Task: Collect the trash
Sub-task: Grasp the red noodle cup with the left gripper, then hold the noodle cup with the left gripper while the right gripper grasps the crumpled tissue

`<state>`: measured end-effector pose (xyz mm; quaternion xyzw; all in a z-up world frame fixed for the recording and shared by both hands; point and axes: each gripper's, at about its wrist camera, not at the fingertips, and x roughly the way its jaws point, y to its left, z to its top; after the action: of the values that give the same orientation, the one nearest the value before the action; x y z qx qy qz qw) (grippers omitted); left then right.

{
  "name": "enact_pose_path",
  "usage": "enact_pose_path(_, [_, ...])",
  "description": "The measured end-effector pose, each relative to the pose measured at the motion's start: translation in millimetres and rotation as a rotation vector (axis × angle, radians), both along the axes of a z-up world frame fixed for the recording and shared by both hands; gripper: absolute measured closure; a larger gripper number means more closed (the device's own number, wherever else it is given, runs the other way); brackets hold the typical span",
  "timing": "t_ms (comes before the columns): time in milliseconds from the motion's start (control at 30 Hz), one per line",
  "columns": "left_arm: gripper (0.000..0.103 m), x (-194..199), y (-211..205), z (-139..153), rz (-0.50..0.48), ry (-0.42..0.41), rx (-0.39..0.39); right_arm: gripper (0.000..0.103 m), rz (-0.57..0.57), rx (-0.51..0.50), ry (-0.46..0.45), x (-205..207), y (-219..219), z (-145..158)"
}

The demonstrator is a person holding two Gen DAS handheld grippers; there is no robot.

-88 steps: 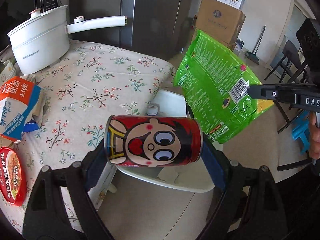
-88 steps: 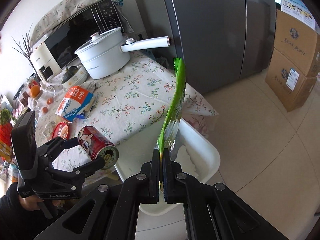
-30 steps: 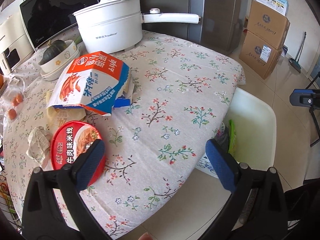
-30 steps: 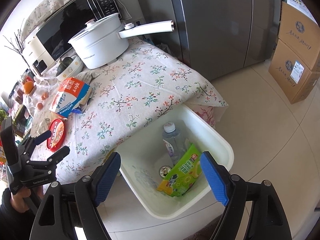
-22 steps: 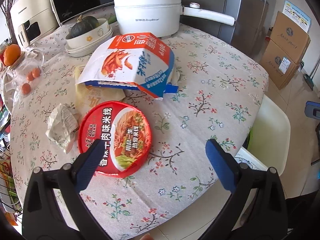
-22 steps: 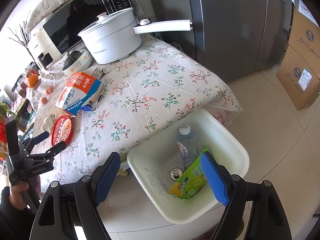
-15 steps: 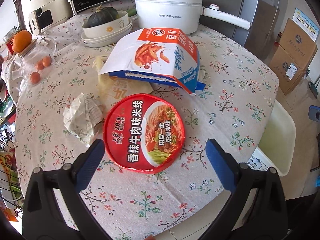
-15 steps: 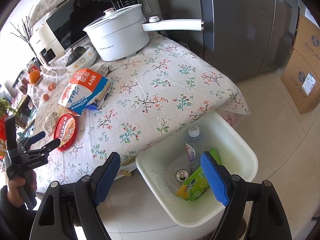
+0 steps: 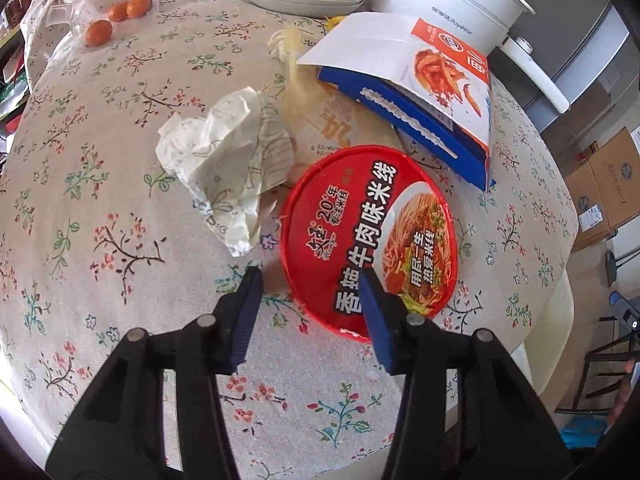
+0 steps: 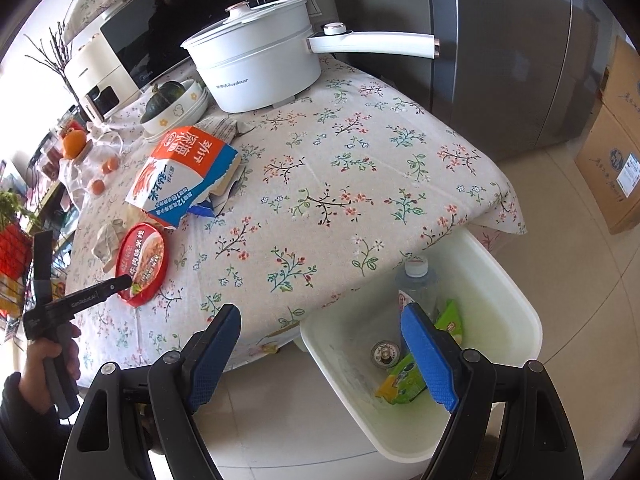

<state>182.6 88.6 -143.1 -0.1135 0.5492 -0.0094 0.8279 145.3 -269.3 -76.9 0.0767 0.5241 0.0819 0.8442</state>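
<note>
Since a second ago the left hand-held gripper (image 9: 310, 284) has swung from the bin back over the tabletop (image 9: 100, 240) and is closing astride the near rim of the red noodle lid (image 9: 368, 240), not yet pinching it. Crumpled paper (image 9: 228, 152) and a torn box (image 9: 416, 80) lie farther in. Next it must clamp that rim and lift. The right hand-held gripper (image 10: 320, 350) hangs released over the bin (image 10: 520, 320).

Left wrist view: looks steeply down, close over the floral table (image 9: 120, 240). Right wrist view: farther back beyond the table edge, facing down across table (image 10: 340, 184) and white bin (image 10: 516, 316). Shared: red lid (image 9: 368, 240) (image 10: 142, 262), torn carton (image 9: 420, 80) (image 10: 184, 172), white pot (image 9: 444, 4) (image 10: 256, 64).
</note>
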Motion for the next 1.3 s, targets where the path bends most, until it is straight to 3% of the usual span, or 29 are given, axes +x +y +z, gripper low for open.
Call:
enact_pose_path(67, [0.075,-1.3,4.5,0.4,0.017,-0.006,-0.039,0.019,0.007,-0.002,0.001,0.4,3.0,-0.7])
enact_pose_path(267, [0.099,-6.5,9.5,7.9,0.033,-0.031,-0.04,0.019,0.016,-0.006,0.0,0.4,7.9,-1.0])
enact_pose_path(700, [0.1,-45.2,10.4,81.2,-0.094,-0.257,0.007,0.019,0.041,-0.012,-0.044,10.4,39.4,10.2])
enact_pose_path(967, [0.1,-59.5,78.1,107.8,0.06,-0.344,0.028,0.019,0.103,-0.01,-0.094,22.2,107.3,14.1])
enact_pose_path(1167, [0.1,-75.7,137.8,109.4,0.176,-0.355,0.074,0.019,0.143,0.068,-0.067,32.8,176.7,2.8])
enact_pose_path(1300, [0.1,-86.6,170.7,102.5,0.235,-0.344,0.078,0.019,0.179,0.088,-0.099,35.8,230.0,-3.0])
